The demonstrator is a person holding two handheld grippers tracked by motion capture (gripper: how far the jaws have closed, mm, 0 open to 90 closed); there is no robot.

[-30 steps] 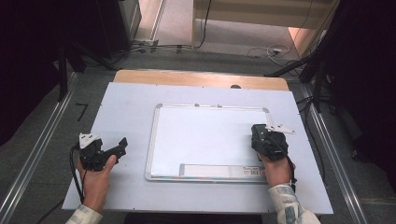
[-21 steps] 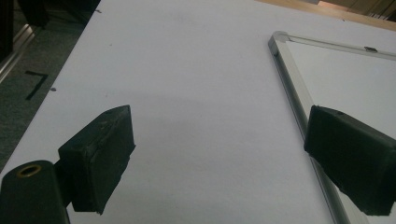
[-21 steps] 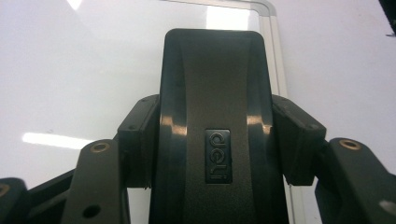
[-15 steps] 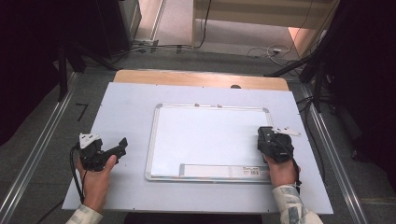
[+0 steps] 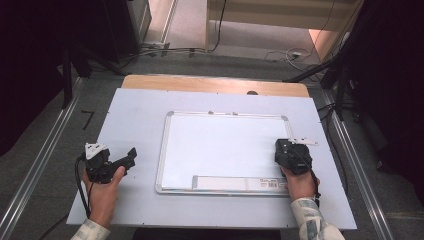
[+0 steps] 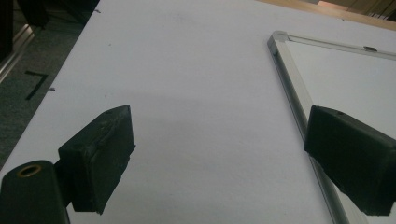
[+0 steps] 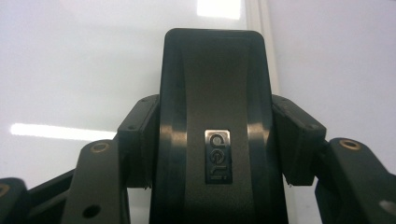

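Observation:
A white whiteboard (image 5: 220,145) with a silver frame lies flat in the middle of the pale table (image 5: 135,115). My right gripper (image 5: 289,152) hovers over the board's right edge, shut on a black eraser (image 7: 215,116) with a small metal badge. The eraser stands upright between the pads (image 7: 299,140) over the board's glossy surface, beside its frame. My left gripper (image 5: 127,157) rests on the table left of the board. In the left gripper view it (image 6: 219,149) stands open with bare table between its pads (image 6: 100,154); the board's left frame rail (image 6: 292,88) runs just inside the right pad.
A wooden strip (image 5: 215,84) borders the table's far edge. Metal rails (image 5: 47,160) run along both sides on the grey floor. Cables (image 5: 280,54) lie on the floor beyond the table. A printed label strip (image 5: 235,182) runs along the board's near edge.
The right gripper with the eraser has drifted slightly toward the board's right edge. The left hand has stayed put.

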